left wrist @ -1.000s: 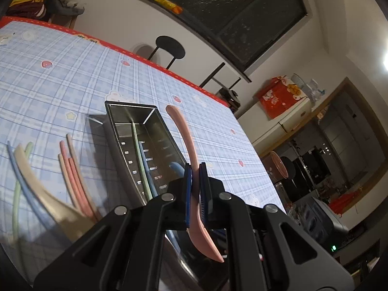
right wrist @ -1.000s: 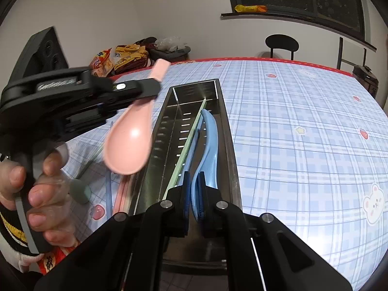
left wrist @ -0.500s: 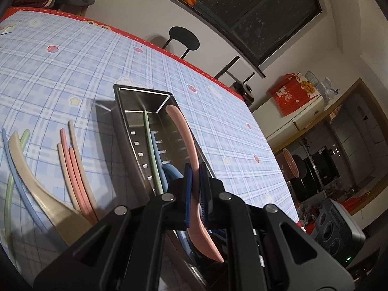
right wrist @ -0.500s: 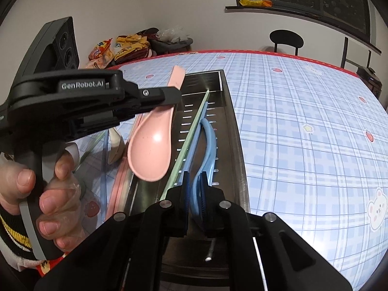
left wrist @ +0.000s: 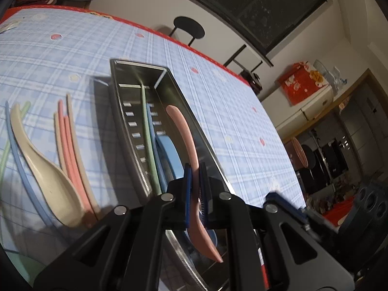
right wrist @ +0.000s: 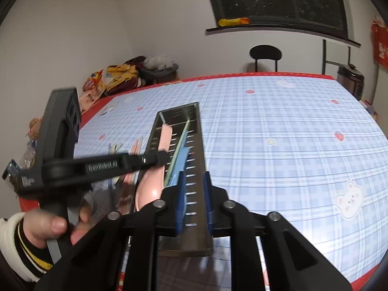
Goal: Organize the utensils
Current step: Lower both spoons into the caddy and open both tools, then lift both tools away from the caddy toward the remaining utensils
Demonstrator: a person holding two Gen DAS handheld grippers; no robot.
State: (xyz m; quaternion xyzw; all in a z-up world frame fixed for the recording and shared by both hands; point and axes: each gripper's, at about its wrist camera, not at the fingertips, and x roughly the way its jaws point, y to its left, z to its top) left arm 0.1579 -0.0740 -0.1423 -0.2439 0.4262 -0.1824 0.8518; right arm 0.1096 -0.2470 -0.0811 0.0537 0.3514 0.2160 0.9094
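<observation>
The left gripper [left wrist: 195, 189] is clenched on the neck of a pink spoon [left wrist: 186, 140], its blue pads [left wrist: 187, 191] pressed to either side, the handle reaching forward and the bowl hanging back under the fingers. The right gripper [right wrist: 194, 201] stands parted with nothing between its pads; the blue spoon [right wrist: 180, 167] lies just ahead of it, apparently let go. Both hang over the near end of the steel tray [left wrist: 116, 111], which is the landmark here. Inside the tray lie a green chopstick [left wrist: 148, 133] and the blue spoon, with the pink one angled over them. Left of the tray on the checked tablecloth [left wrist: 242, 133] wait a cream spoon [left wrist: 46, 177] and pink chopsticks [left wrist: 69, 150]. The step in hand seems to be placing the pink spoon; next it likely needs lowering flat beside the blue one before the grip opens.
</observation>
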